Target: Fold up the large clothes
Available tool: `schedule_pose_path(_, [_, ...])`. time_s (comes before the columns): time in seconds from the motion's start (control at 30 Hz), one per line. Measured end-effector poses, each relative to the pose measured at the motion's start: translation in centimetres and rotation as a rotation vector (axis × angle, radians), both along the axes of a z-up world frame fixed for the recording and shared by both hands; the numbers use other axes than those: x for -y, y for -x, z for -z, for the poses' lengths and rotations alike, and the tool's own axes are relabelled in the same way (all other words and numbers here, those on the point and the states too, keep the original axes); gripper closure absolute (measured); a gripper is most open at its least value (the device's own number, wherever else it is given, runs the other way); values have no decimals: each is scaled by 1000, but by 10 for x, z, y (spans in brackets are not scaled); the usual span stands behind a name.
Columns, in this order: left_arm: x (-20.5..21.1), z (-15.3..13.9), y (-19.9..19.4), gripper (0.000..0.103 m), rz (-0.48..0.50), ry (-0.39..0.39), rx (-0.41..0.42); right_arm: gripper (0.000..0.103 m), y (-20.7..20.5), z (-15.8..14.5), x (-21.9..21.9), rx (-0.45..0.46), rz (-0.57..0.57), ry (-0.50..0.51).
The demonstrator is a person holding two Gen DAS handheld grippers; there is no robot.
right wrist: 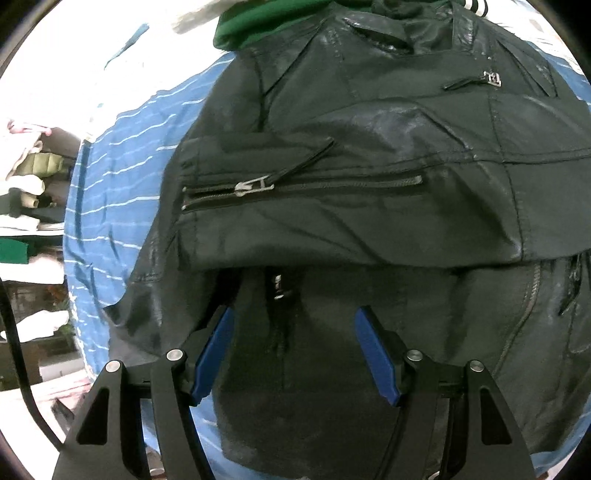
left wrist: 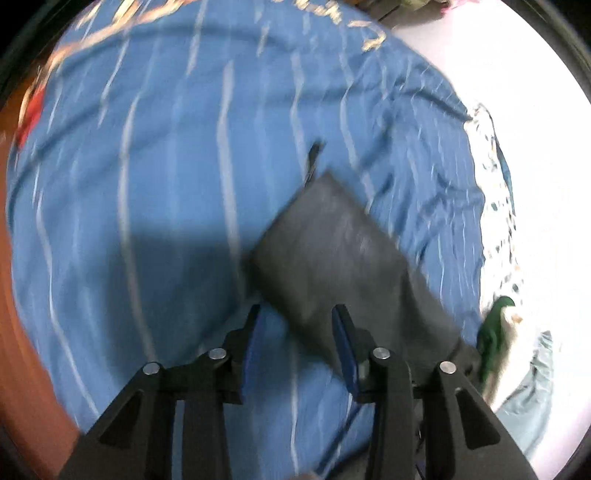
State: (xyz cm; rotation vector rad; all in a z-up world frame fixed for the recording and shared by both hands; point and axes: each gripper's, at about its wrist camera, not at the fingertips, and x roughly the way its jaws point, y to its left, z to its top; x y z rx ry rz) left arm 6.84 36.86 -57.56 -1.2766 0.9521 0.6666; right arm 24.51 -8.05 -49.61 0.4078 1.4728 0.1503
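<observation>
Black leather fills most of the right wrist view: the jacket (right wrist: 369, 177) lies on a blue striped sheet (right wrist: 110, 177), with one sleeve (right wrist: 295, 206) folded across its body and a zipper (right wrist: 255, 186) running along that sleeve. The right gripper (right wrist: 293, 314) hangs above the jacket's lower part, pointing down at it. Its jaws are spread wide and released; whether the blue pads (right wrist: 212, 354) touch the leather cannot be told. A green garment (right wrist: 251, 29) shows beyond the collar at the top, and a stack of folded clothes (right wrist: 29, 166) sits at the left edge.

From the left wrist view, which is blurred by motion, the same sheet (left wrist: 166, 166) takes up nearly the whole picture, and only a dark grey slab of the jacket (left wrist: 332, 251) reaches in from the lower right. The left gripper (left wrist: 295, 314) is likewise unclenched, its jaws well apart and holding nothing, angled down over the sheet with that jacket corner lying just beyond and between its fingertips. A white patterned cloth (left wrist: 498, 221) borders the sheet on the right, a detail the other camera does not show.
</observation>
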Motion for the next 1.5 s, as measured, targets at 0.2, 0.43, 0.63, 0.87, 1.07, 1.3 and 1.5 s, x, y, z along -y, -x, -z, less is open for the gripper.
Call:
schedule_pose_path(0.2, [14,25,-4,33,-100,72,84,33,20,-3,9,-27,-9,6])
schedule_pose_path(0.43, [-13,28,-51,20,-97,-59,46,33,24,0,15,-39,2,31])
schedule_pose_path(0.63, [-33,-7,-74,95,-45,-225,-6,33,14,-6,5,-8,17,50])
schedule_pose_path(0.87, [-50,-61,-55,96,-26,-353,60,35,-24,-20,-20,116,24,123])
schedule_pose_path(1.07, [-44,-86,-85,96,97,-448,66,48,-71,37,-55,-6,-10,266])
schedule_pose_path(1.3, [-16,-143,-125,97,266,-657,87,21,-73,-7,-45,-6,-80,443])
schedule_pose_path(1.5, [68,-195,-170,98,488,-906,115,18,-59,-29,-20,65,-125,611])
